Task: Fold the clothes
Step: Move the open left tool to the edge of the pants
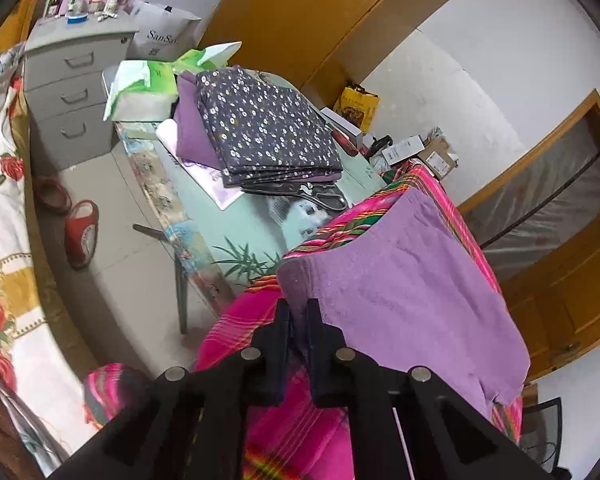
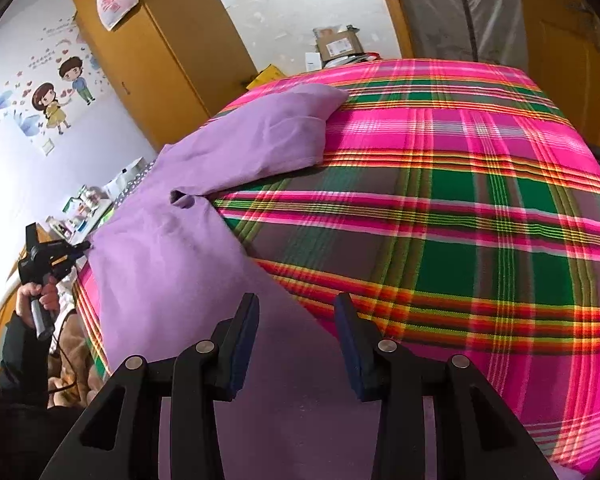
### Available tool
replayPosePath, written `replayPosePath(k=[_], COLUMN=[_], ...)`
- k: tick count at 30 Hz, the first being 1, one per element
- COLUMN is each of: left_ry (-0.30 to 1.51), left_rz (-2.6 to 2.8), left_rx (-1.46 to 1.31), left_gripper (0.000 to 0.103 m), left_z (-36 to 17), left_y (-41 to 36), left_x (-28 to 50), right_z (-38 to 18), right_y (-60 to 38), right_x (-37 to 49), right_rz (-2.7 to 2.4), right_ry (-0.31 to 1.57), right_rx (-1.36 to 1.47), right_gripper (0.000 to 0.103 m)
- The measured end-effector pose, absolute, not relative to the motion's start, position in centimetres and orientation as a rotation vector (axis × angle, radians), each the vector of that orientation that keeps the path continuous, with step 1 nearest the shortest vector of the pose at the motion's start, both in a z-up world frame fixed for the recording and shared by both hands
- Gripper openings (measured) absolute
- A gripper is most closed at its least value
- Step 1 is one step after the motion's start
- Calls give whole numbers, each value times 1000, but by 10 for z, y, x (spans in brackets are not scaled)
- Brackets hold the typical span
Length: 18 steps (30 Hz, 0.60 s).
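Garment (image 2: 172, 248) in lilac lies spread on the plaid blanket (image 2: 460, 208), directly ahead of and beneath both tools, its far end (image 2: 284, 128) bunched and turned back on itself, a small opening showing between the two halves. The left hand-held gripper (image 1: 299, 308) has its jaws drawn narrow on the near corner of the cloth; a little fabric seems pinched between the pads, though the view is too tight to be certain. The right hand-held gripper (image 2: 296, 304) stands wide, hovering over the near edge with nothing between its fingers. In the right view the left tool shows off to the left, held by a hand (image 2: 40, 296). Judging by this, folding of this piece has barely begun: it is laid out, no clean fold made. Beyond the left tool, on the desk (image 1: 236, 220), sits a stack (image 1: 260, 128) of folded clothes, suggesting earlier pieces are finished.
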State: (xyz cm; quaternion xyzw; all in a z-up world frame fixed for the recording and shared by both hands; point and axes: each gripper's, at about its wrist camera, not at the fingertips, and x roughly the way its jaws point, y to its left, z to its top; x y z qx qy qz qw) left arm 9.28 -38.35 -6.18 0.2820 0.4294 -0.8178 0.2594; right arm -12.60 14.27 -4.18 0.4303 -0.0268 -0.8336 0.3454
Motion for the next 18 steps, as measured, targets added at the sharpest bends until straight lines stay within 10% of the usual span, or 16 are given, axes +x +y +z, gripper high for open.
replayPosePath(k=[18], left_ry=[1093], left_rz=[-2188], left_rx=[855], left_gripper=[13], left_z=[-59], left_y=[-394], left_x=[102], right_z=[-45], right_y=[133], right_x=[-137], right_rz=[-2106], right_ry=[-28], right_rx=[1116], right_gripper=[40])
